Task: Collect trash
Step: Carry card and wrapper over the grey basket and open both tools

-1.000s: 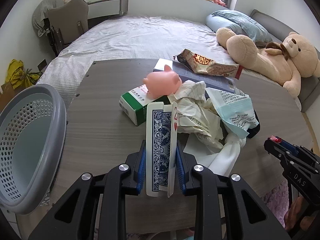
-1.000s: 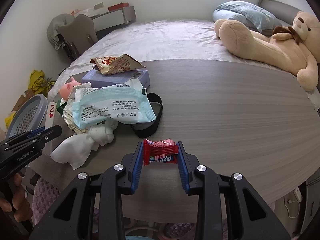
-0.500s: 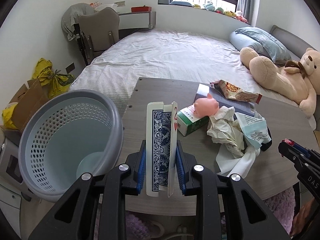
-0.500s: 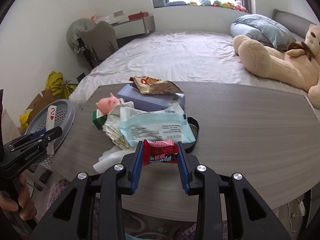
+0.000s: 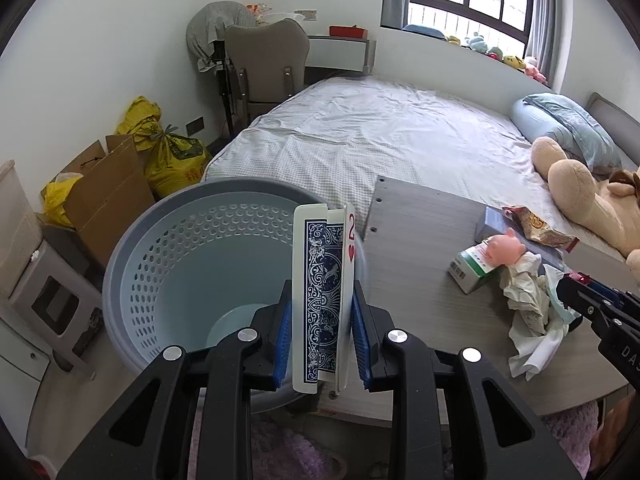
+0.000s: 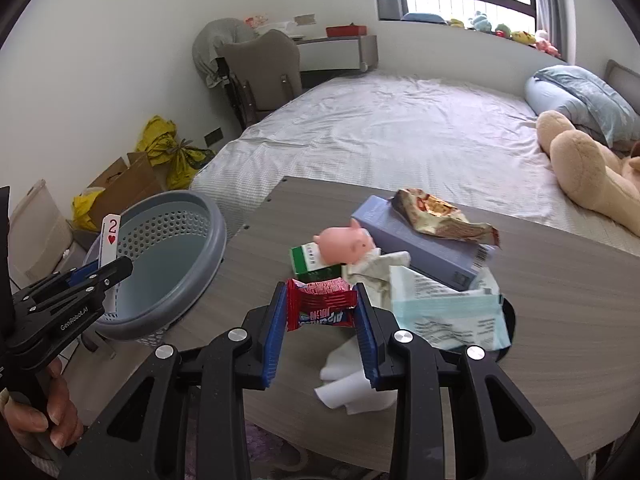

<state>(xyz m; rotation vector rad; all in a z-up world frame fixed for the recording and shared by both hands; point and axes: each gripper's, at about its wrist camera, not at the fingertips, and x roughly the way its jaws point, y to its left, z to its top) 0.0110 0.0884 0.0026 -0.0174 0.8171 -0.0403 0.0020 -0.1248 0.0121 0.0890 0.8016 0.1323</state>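
Left gripper [image 5: 322,316]: jaws clamped on a few playing cards [image 5: 320,292], held upright on edge. One card shows a blue patterned back; another shows a red 2 of hearts. The cards hang over the open mouth of the grey perforated basket [image 5: 132,248], which stands just beside the left end of the table [image 5: 420,240]. In the right wrist view, the cards [image 6: 110,236] appear above the near rim of the basket [image 6: 208,216]; whether they reach below the rim cannot be told.

Right gripper [image 6: 322,312]: jaws clamped on a red candy wrapper [image 6: 320,308], held above the table [image 6: 560,320] near its front edge.

Remaining items lie in a heap on the table: a green-and-white box [image 6: 312,264], a pink pig toy [image 6: 346,246] touching it, crumpled paper [image 6: 372,272], a light blue wipes pack [image 6: 444,312], a lavender box [image 6: 420,248] and a snack bag [image 6: 440,216] resting on that box.
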